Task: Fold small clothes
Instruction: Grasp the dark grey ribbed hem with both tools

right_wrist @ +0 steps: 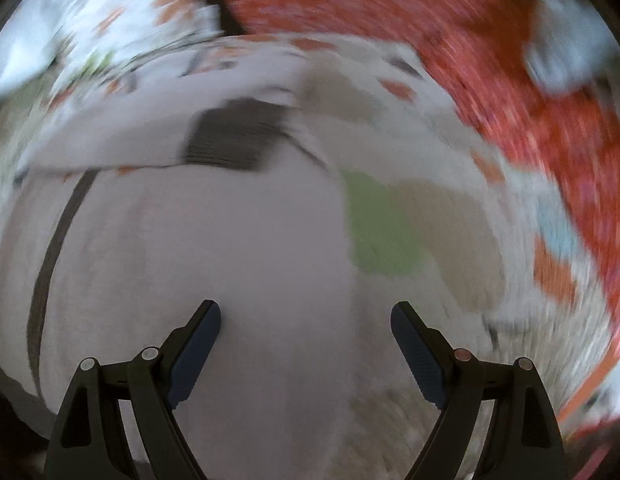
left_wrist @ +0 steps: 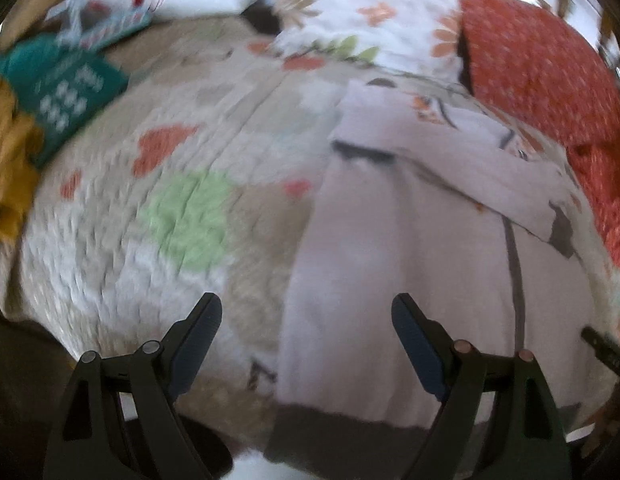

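- While blurred throughout, listed left to right: mustard cloth (left_wrist: 7, 160), teal garment (left_wrist: 69, 92), patterned quilt (left_wrist: 197, 200) on bed.
- Pale garment (left_wrist: 390, 260) with dark trim: laid flat on quilt, one sleeve folded across.
- Left gripper (left_wrist: 305, 316): jaws spread wide, holding nothing, above garment's hem edge.
- Right gripper (right_wrist: 305, 320): jaws likewise wide, empty, over garment body.
- Red dotted fabric (left_wrist: 542, 80) rightmost.
- Advised: pinch hem corners evenly, lift together, fold toward collar, keeping edges aligned.

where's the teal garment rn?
Left wrist view, upper left: the teal garment lies at the patterned quilt's edge, beside a mustard-yellow cloth. Not visible in the right wrist view.
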Demonstrator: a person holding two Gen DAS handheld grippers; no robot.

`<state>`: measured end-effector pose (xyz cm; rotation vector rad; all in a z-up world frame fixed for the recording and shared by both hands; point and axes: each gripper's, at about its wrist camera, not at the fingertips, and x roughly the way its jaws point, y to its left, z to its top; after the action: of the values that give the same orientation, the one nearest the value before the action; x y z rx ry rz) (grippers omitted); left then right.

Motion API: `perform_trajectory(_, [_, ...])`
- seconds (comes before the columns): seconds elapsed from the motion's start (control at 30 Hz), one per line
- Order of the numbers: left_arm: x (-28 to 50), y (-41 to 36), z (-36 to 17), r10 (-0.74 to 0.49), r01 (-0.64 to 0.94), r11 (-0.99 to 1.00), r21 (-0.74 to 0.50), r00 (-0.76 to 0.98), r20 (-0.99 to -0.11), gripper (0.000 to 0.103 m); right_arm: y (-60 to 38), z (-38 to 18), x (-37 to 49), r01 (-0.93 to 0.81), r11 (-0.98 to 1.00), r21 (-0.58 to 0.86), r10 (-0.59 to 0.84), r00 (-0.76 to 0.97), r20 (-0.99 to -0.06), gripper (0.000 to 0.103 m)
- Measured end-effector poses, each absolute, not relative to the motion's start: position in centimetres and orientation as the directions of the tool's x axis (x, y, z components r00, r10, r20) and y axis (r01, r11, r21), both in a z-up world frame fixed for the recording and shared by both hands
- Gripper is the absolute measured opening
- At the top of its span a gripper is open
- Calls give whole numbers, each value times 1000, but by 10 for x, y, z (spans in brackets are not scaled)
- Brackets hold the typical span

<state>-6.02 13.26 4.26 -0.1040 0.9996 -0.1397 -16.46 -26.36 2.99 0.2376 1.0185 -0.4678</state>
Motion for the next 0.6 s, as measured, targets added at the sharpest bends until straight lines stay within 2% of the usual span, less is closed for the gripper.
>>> perform_trajectory(0.1, [-54, 148, 28, -200, 17, 975, -219, 490, -849, 86, -289, 23, -188, 549, 832, 81, -205, 441, -874, 90])
perform_trajectory(0.23, [-50, 151, 16, -228, 7, 967, -254, 459, -858, 86, -290, 23, -195, 511, 844, 162, -133, 492, -860, 92])
perform_trajectory(0.33, [-50, 149, 7, -348, 36, 930, -367, 412, -842, 83, -280, 23, -199, 436, 852, 291, 4, 550, -835, 92])
perform_trajectory(0.37, [-51, 149, 6, -350, 35, 928, -371, 419, -838, 80, -278, 22, -200, 405, 845, 348, 66, 569, -820, 91])
perform_trajectory(0.43, [-55, 149, 8, -344, 46, 932, -359, 426, -837, 52, -275, 21, -203, 366, 817, 445, 161, 597, -786, 92])
perform_trajectory(0.47, [-56, 150, 7, -369, 55, 923, -382, 416, -831, 44, -273, 22, -206, 364, 812, 456, 166, 605, -778, 92])
perform_trajectory(0.53, [-59, 154, 6, -390, 52, 913, -405, 409, -825, 36, -276, 19, -212, 332, 766, 550, 253, 631, -733, 91])
perform_trajectory(0.6, [-62, 158, 5, -404, 51, 906, -421, 408, -819, 32, -276, 12, -217, 298, 683, 667, 369, 648, -667, 86])
